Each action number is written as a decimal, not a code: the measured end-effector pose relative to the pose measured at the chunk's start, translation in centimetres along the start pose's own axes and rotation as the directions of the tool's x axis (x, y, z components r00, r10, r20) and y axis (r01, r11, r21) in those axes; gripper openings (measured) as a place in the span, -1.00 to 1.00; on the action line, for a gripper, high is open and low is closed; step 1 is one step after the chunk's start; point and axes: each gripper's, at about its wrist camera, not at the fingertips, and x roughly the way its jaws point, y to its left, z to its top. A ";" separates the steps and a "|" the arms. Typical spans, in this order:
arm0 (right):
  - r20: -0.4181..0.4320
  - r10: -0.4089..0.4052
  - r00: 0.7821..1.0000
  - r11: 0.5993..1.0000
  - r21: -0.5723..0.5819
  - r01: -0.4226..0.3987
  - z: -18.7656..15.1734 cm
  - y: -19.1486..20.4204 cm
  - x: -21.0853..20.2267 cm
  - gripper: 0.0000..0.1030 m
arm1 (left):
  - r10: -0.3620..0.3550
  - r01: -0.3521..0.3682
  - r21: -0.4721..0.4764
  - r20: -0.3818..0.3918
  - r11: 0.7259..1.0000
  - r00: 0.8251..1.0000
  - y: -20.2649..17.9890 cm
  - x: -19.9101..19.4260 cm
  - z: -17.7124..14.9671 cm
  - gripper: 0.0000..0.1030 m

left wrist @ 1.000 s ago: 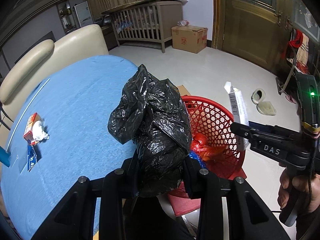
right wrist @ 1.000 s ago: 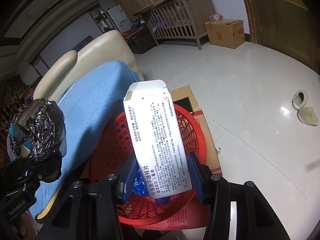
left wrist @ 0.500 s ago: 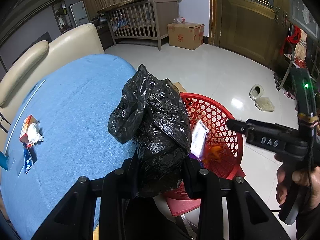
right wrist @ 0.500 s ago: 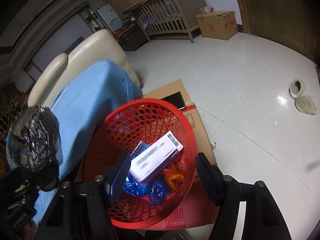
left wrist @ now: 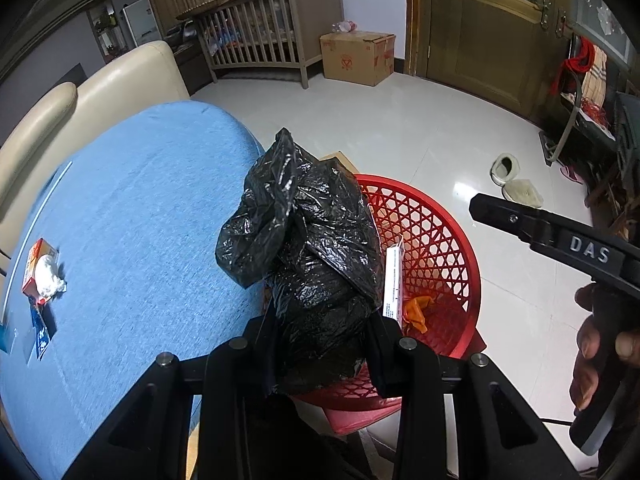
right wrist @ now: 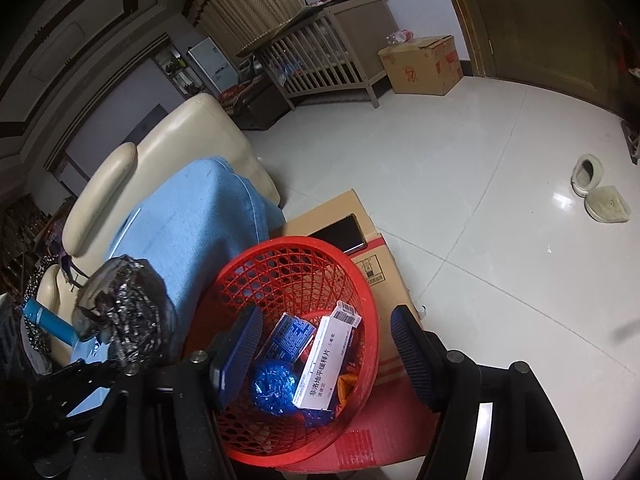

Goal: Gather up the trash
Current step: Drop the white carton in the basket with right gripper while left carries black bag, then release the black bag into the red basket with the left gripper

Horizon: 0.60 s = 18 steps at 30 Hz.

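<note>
Clenching a crinkled black bag (left wrist: 308,248), left jaws; right jaws released above basket (right wrist: 360,280).

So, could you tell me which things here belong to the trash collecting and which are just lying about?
Belonging to the job:
- black bag in the left gripper
- red basket holding the white medicine box
- open right gripper
- crumpled tissue and orange packet on the blue cloth

Just lying about:
- slippers
- crib
- cardboard box
</note>
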 end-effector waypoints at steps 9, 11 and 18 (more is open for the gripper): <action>0.013 0.012 1.000 1.000 -0.006 -0.012 0.2 0.3 -0.5 0.37 | 0.009 -0.009 0.018 0.001 1.000 1.000 -0.6 0.9 0.3 -0.24; 0.015 0.014 1.000 1.000 -0.005 -0.014 0.2 0.3 -0.6 0.37 | 0.011 -0.011 0.021 0.001 1.000 1.000 -0.9 1.0 0.3 -0.25; 0.018 0.014 1.000 1.000 -0.001 -0.014 0.3 0.1 -0.8 0.37 | 0.018 -0.018 0.017 -0.006 1.000 1.000 -0.7 1.2 0.0 -0.22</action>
